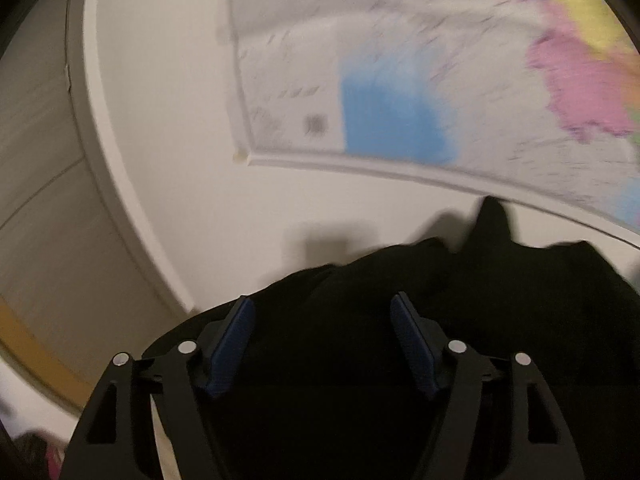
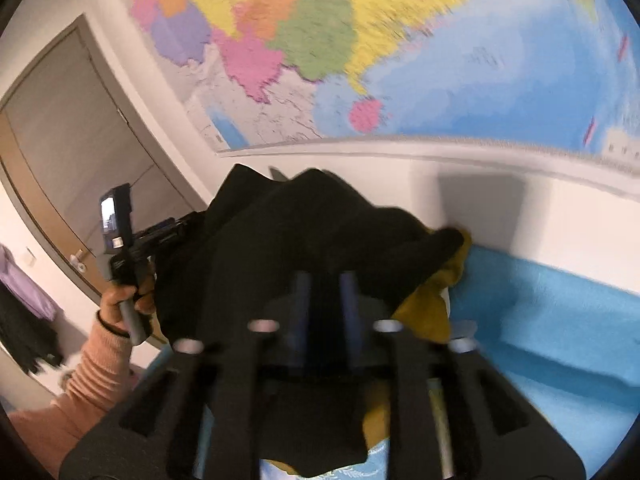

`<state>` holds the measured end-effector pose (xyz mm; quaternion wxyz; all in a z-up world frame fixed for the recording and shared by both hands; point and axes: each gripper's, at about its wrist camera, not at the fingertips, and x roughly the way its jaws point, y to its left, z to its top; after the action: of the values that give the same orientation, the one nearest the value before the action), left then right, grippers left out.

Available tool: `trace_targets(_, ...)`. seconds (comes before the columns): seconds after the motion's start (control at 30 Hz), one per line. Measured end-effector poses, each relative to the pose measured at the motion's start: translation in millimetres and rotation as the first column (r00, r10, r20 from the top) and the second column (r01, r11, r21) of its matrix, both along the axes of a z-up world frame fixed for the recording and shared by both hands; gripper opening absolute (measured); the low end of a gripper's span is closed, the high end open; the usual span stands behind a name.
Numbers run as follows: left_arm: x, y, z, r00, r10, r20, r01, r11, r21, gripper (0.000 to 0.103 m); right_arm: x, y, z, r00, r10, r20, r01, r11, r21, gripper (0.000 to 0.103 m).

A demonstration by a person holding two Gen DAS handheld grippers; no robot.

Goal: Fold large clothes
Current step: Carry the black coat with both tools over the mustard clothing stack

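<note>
Black garment, bunched and lifted, hangs up in front of both claws against the white wall. In the right wrist view its cloth runs down between the two blue pads of the right claw, which stand narrow and pinch a fold of it; the frame is blurred, but the fabric drapes over and below the fingers. Just right of that claw a mustard-yellow cloth peeks out from under the black one. Beyond it, lower right, lies a bright blue bed surface.

In the left wrist view the left claw stands wide, its blue pads well apart, with the dark garment spread ahead of and beneath them; the pads do not press on it. From the right view, the person's hand in a peach ribbed sleeve grips the left tool's handle, left of the garment.

Above both claws a large coloured wall map fills the wall, and a grey door stands far left.
</note>
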<state>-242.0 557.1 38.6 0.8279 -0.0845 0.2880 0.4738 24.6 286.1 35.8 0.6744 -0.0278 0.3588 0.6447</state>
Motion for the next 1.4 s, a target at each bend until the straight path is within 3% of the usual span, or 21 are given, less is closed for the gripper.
trace_targets(0.17, 7, -36, 6, 0.996, -0.086, -0.001, 0.086, 0.995, 0.056, 0.074, -21, 18, 4, 0.996, 0.049, 0.077, -0.048, 0.999, -0.021, 0.041)
trace_targets(0.3, 12, -48, 8, 0.994, -0.105, 0.014, 0.104, 0.993, 0.052, 0.074, -26, 35, -21, 0.994, 0.060, 0.096, -0.050, 0.994, -0.096, 0.039)
trace_targets(0.4, 12, -55, 7, 0.992, -0.127, 0.018, 0.126, 0.991, 0.040, 0.074, -12, 39, -44, 0.998, 0.058, -0.029, -0.061, 0.991, -0.120, 0.038)
trace_targets(0.47, 10, -59, 6, 0.991, -0.133, 0.018, 0.132, 0.990, 0.042, 0.075, -7, 34, -49, 0.997, 0.047, -0.061, -0.054, 0.992, -0.113, 0.036)
trace_targets(0.53, 9, -57, 3, 0.990, -0.139, 0.014, 0.138, 0.990, 0.038, 0.076, -9, 31, -44, 0.999, 0.031, -0.042, -0.035, 0.993, -0.116, 0.036)
trace_targets(0.63, 7, -58, 1, 0.989, -0.147, 0.012, 0.146, 0.989, 0.032, 0.077, -24, 20, -23, 0.997, 0.016, 0.077, -0.009, 0.996, -0.092, 0.039)
trace_targets(0.8, 1, -60, -6, 0.987, -0.161, 0.019, 0.160, 0.987, 0.012, 0.082, -56, 2, 2, 0.977, 0.065, 0.204, -0.065, 0.998, -0.005, 0.040)
trace_targets(0.87, -2, -61, -10, 0.986, -0.168, 0.021, 0.168, 0.986, 0.005, 0.083, -69, 7, -2, 0.965, 0.114, 0.235, -0.111, 0.993, -0.029, 0.039)
trace_targets(1.0, -8, -51, -27, 0.985, -0.171, 0.027, 0.172, 0.985, -0.030, 0.090, -92, 30, -36, 0.937, 0.189, 0.293, -0.142, 0.974, -0.174, 0.040)
trace_targets(1.13, -18, -31, -35, 0.985, -0.159, 0.060, 0.165, 0.980, -0.111, 0.091, -88, 30, -32, 0.942, 0.207, 0.263, -0.163, 0.970, -0.180, 0.041)
trace_targets(1.2, -24, -28, -23, 0.985, -0.160, 0.068, 0.166, 0.983, -0.080, 0.091, -80, 28, -18, 0.952, 0.199, 0.233, -0.167, 0.975, -0.148, 0.041)
trace_targets(1.3, -30, -17, -3, 0.984, -0.150, 0.095, 0.155, 0.987, -0.045, 0.091, -76, 31, 2, 0.949, 0.169, 0.266, -0.144, 0.983, -0.110, 0.042)
trace_targets(1.4, -26, 4, 9, 0.986, -0.111, 0.125, 0.120, 0.990, -0.071, 0.091, -55, 53, 18, 0.974, 0.121, 0.192, -0.111, 0.992, -0.060, 0.057)
